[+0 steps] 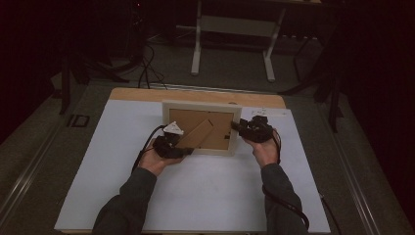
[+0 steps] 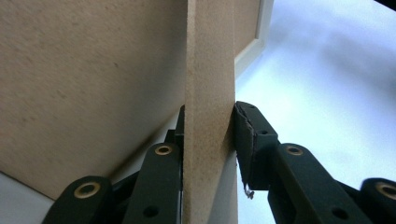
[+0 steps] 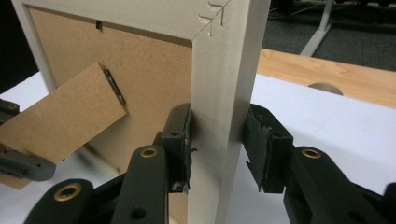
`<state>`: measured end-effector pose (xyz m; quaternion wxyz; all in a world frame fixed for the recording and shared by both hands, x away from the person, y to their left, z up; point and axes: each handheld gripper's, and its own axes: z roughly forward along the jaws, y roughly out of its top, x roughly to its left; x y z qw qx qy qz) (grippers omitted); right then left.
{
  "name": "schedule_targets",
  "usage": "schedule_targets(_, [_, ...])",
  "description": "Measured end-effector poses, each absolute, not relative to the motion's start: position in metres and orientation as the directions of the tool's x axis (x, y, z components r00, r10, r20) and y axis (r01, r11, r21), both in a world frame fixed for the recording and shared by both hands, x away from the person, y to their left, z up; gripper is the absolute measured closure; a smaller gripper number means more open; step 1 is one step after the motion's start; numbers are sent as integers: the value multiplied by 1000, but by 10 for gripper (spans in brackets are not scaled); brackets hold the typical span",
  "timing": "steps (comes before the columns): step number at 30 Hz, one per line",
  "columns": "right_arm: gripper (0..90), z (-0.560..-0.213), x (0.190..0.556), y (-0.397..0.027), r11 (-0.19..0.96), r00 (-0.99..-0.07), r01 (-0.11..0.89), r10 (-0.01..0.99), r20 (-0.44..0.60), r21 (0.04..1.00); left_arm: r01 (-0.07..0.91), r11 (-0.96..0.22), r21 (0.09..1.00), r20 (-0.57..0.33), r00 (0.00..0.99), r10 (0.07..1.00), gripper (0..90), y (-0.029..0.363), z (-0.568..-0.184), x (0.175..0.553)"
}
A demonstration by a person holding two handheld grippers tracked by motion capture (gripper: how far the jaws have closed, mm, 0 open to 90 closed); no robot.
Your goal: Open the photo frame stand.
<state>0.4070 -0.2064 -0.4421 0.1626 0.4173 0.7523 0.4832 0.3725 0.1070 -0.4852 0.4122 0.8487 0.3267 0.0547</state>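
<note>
A frame stands on a white table, back showing. Left gripper clamps its stand; right gripper clamps its side rail.

The picture frame stood on the table toward its far side with its back to the near side, the left gripper at its near left corner on the stand flap, the right gripper at its right edge.
</note>
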Motion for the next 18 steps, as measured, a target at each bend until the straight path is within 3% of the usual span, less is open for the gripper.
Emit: schedule_targets(18, [620,-438,402,-203,222,-616,422,781,99,879,512,-441,737,-168,771,615,793,105,-481,380])
